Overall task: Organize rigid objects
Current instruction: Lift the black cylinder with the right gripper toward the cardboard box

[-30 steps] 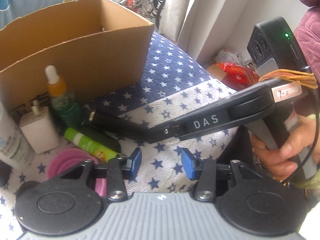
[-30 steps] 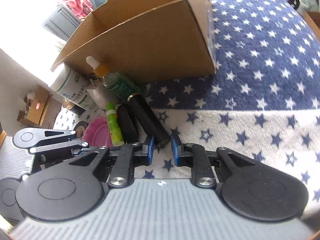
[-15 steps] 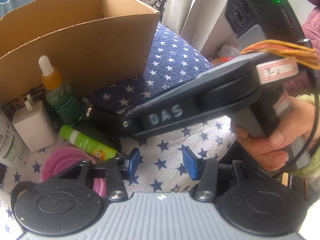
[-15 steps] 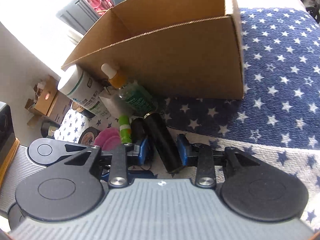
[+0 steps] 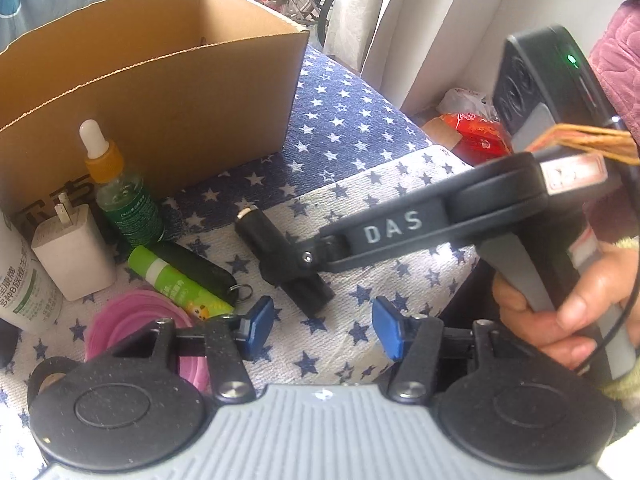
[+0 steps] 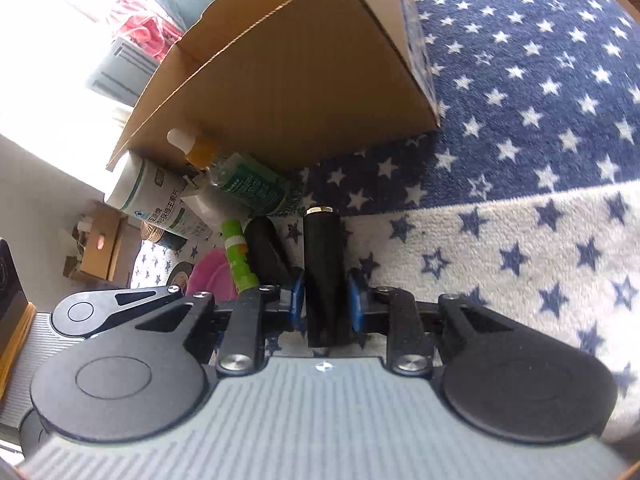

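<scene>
Covering the whole surface is a star-print cloth (image 5: 352,148), blue with white stars at the far side and white with blue stars nearer. An open cardboard box (image 5: 160,92) stands on it and serves as the landmark here. Against the box's front wall stand a white supplement bottle (image 5: 18,280), a green dropper bottle (image 5: 124,196) and a white plug adapter (image 5: 74,256). Nearer than these lie a pink ring (image 5: 120,324), a lime-green tube (image 5: 176,284) and a black fob (image 5: 196,270). The right gripper (image 6: 325,300) is closing its blue pads on a black cylinder (image 6: 323,264) (gold-rimmed end toward the box), in front of the box's right half. The left gripper (image 5: 320,322) hangs empty, jaws widening, nearer still.
</scene>
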`<state>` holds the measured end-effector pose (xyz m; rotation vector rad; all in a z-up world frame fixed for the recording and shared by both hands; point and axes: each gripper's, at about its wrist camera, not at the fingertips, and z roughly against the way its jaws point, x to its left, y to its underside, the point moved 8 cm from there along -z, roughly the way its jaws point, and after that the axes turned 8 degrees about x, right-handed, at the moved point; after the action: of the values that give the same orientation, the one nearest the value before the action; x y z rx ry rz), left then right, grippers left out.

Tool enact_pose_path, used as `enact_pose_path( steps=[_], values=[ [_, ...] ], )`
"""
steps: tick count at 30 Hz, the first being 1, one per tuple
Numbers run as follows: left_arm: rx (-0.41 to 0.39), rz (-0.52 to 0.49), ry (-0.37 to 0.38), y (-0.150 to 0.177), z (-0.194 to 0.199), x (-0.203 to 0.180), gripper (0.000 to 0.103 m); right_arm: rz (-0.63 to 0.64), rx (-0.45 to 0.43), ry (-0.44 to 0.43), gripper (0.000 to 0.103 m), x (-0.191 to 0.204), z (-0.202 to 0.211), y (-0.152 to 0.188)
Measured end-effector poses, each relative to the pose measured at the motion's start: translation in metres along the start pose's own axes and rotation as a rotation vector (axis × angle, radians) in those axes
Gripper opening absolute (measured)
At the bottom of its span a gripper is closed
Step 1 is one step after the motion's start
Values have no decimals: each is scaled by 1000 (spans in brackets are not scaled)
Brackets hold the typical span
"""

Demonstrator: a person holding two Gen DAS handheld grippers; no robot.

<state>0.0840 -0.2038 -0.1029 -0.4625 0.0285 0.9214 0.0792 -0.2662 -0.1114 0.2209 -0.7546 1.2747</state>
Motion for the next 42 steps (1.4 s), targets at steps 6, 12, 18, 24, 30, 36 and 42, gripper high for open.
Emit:
enact_pose_path(
  steps=[6, 12, 18, 24, 30, 36, 42],
  values=[
    [27, -12, 1, 1, -7, 1, 57, -189, -42, -97, 21, -17, 9, 16],
    [31, -7, -14, 0, -9, 1, 58, -259, -55, -141, 23, -19, 12, 20],
    [44, 11, -44, -3, -10, 9, 57, -162, -74, -105, 32, -8, 17, 2],
    [60, 20, -98, -3, -17, 13, 45, -117, 2, -80, 34, -3, 1, 2],
    [56, 16, -137, -2, -14, 13, 40, -103, -9, -77, 24, -5, -1, 2],
    [32, 34, -156, -3, -8, 13, 31, -107, -30, -89, 19, -3, 3, 4],
    [-49, 35, -160, -10, 14, 15, 25, -73, -77, -86, 19, 16, 27, 5]
  ],
)
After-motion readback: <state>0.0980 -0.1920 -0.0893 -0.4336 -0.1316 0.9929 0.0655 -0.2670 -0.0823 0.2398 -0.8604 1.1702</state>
